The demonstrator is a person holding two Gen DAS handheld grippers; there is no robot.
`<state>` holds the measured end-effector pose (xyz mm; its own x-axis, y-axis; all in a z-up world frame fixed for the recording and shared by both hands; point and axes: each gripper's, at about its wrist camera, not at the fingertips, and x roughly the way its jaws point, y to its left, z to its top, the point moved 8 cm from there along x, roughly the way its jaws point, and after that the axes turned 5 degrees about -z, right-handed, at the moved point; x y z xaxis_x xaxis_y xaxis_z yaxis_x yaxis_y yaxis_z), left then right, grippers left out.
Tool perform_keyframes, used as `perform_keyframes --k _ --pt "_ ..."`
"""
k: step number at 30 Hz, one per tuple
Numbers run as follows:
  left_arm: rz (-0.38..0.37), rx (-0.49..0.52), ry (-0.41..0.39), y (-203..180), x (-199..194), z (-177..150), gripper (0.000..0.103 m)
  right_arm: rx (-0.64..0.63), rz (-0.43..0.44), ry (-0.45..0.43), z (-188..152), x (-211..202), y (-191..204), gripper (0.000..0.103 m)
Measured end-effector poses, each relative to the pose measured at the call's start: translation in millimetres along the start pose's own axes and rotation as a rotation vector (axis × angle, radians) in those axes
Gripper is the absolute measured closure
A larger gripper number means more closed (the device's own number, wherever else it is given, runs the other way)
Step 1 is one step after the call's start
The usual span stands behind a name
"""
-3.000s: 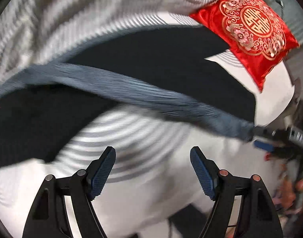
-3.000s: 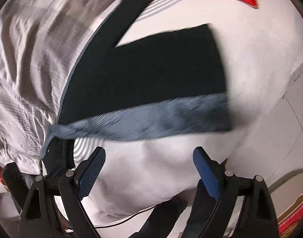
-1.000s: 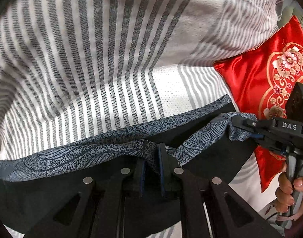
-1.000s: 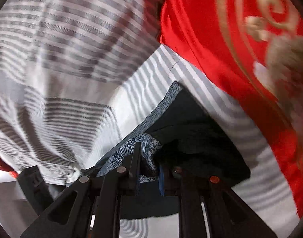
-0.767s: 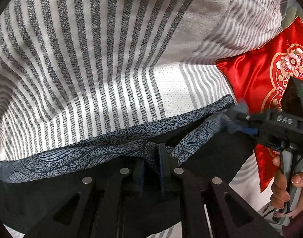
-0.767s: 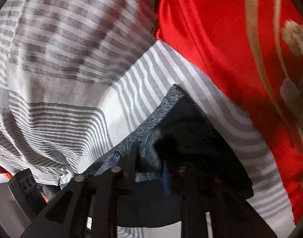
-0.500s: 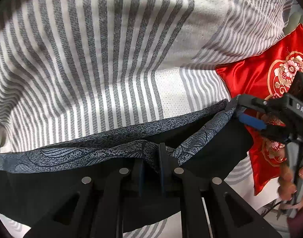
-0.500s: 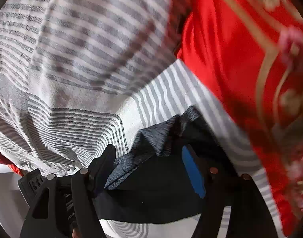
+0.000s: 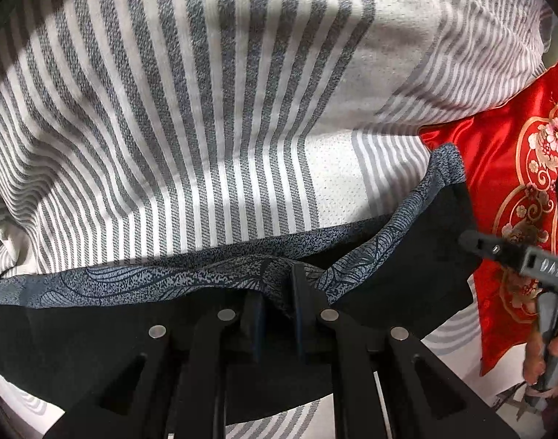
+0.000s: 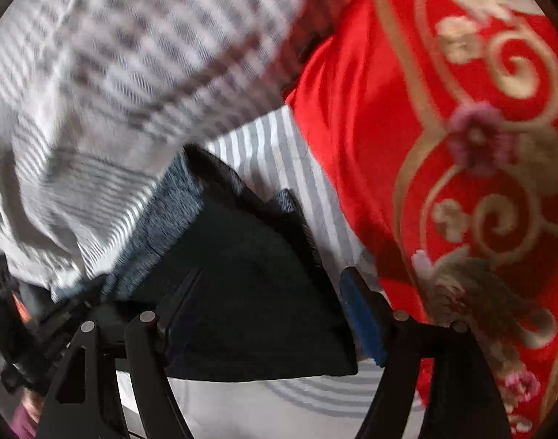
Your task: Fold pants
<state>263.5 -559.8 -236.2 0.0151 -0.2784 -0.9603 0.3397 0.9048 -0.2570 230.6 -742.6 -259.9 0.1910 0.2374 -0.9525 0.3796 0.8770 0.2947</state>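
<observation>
Black pants (image 9: 96,344) lying across the striped bedding (image 9: 206,109), the patterned grey waistband (image 9: 132,285) along the far edge, a red cushion (image 9: 505,183) just beside the right end. Left gripper (image 9: 275,303) clamped tight on a pinch of that waistband, cloth bunched up between the pads and lifted into a small ridge; probably held so as to keep the folded edge pinned and lined up while the other end is set down. Right gripper (image 10: 271,314) pointing steeply down over the corner of the pants (image 10: 249,285) by the cushion (image 10: 462,146), jaws opening, dark cloth under and between them but no pad pressing on it, so that corner looks released and resting on the bedding (image 10: 96,91). Right-wrist view blurred, fine detail of the corner hard to read. In the left view, right gripper's body (image 9: 516,259) and part of a hand (image 9: 549,358) seen at the right edge, clear of the cloth. Judged stage: one fold laid over, right end let go, left end not yet released. Likely risk: waistband springing back or skewing once the left pinch opens.
</observation>
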Motion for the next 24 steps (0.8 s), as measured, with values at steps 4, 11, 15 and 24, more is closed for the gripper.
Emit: perform_keyframes --k 4,11,15,24 --pt "0.017 -0.001 0.019 1 3 4 0.09 -0.002 -0.046 0.021 -6 15 -10 0.056" --pt "0.062 0.069 0.028 -12 -15 9 0.086 0.035 0.028 -0.026 -15 -23 -29 0.091" --pt "0.066 0.108 0.038 -17 -25 -1 0.085 0.023 0.019 -0.037 -28 -46 -27 0.092" --pt "0.085 0.131 0.026 -2 1 -11 0.001 0.086 -0.032 0.009 -41 -27 -33 0.092"
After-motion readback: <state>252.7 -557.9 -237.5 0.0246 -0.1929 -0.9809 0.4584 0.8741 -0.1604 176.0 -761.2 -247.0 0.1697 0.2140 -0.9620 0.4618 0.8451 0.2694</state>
